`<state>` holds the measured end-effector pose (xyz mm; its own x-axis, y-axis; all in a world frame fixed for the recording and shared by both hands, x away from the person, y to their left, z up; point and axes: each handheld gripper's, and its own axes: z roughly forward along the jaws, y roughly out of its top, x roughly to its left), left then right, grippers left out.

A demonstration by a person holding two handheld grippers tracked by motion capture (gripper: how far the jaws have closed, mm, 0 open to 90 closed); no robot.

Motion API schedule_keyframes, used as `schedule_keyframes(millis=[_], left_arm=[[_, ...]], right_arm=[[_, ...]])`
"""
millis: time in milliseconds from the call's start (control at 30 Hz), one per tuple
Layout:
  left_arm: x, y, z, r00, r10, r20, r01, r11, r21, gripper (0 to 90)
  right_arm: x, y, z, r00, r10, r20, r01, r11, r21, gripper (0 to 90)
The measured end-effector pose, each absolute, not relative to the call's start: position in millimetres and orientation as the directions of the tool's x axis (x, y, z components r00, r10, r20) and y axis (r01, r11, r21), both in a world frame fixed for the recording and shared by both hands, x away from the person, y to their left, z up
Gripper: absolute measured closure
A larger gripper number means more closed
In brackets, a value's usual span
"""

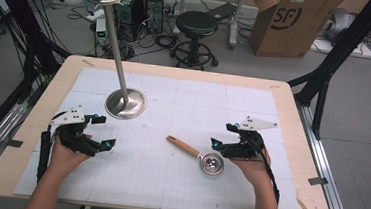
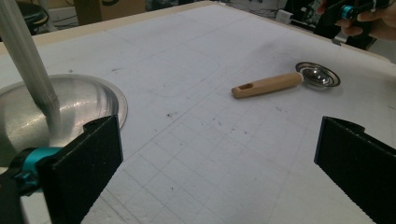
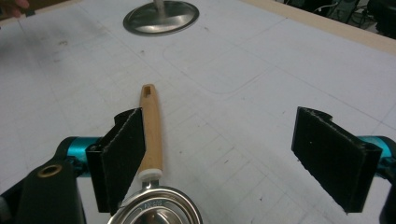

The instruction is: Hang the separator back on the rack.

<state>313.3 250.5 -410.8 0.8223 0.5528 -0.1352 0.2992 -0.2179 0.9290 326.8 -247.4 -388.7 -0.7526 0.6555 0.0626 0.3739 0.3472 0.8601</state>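
Lying flat mid-tabletop (image 1: 184,92), wooden-handled scoop (image 1: 197,154): bowl just beside right tool (image 1: 222,136), handle angling away toward the stand base (image 1: 126,103). Right tool nearer, spread apart, empty. Left tool (image 1: 100,130) likewise spread, well apart.

Probably a lab: cable tangles (image 1: 143,36), computer towers (image 1: 140,5), a cardboard box (image 1: 290,22) on the floor.

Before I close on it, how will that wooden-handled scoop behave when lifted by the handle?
The scoop looks stiff, so it should not flex. Its metal bowl probably outweighs the wooden handle, so it may droop bowl-down. The rounded handle could roll between the pads of the open right gripper.
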Motion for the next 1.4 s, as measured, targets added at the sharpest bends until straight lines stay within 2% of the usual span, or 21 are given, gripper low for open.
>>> schedule_keyframes(millis=[333, 633, 833, 1133, 1233, 1267, 1400], left_arm=[[311.4, 250.1, -409.6, 0.823, 0.552, -0.133, 0.298, -0.221, 0.929, 1.6], [312.1, 251.5, -409.3, 0.822, 0.553, -0.134, 0.295, -0.214, 0.931, 1.6], [312.1, 249.8, -410.3, 0.821, 0.554, -0.133, 0.3, -0.222, 0.928, 1.6], [312.0, 249.4, -410.6, 0.821, 0.555, -0.134, 0.303, -0.224, 0.926, 1.6], [312.2, 249.7, -410.5, 0.821, 0.555, -0.134, 0.302, -0.225, 0.926, 1.6], [312.3, 249.7, -410.6, 0.822, 0.553, -0.134, 0.303, -0.225, 0.926, 1.6], [312.2, 248.8, -411.0, 0.822, 0.553, -0.137, 0.306, -0.226, 0.925, 1.6]], right_arm=[[333.7, -224.2, -393.9, -0.794, 0.607, 0.04, 0.387, 0.454, 0.802, 17.1], [339.4, -198.7, -402.2, -0.833, 0.552, 0.033, 0.412, 0.58, 0.703, 19.9], [340.2, -186.9, -410.5, -0.854, 0.52, 0.005, 0.407, 0.662, 0.629, 26.2], [340.7, -175.8, -415.2, -0.875, 0.483, 0.007, 0.402, 0.719, 0.567, 35.9], [341.9, -170.8, -415.4, -0.885, 0.465, 0.018, 0.398, 0.737, 0.547, 43.6], [342.9, -167.4, -415.1, -0.89, 0.456, 0.016, 0.396, 0.754, 0.524, 48.7], [343.8, -163.2, -414.0, -0.894, 0.448, 0.001, 0.391, 0.78, 0.489, 51.9]])
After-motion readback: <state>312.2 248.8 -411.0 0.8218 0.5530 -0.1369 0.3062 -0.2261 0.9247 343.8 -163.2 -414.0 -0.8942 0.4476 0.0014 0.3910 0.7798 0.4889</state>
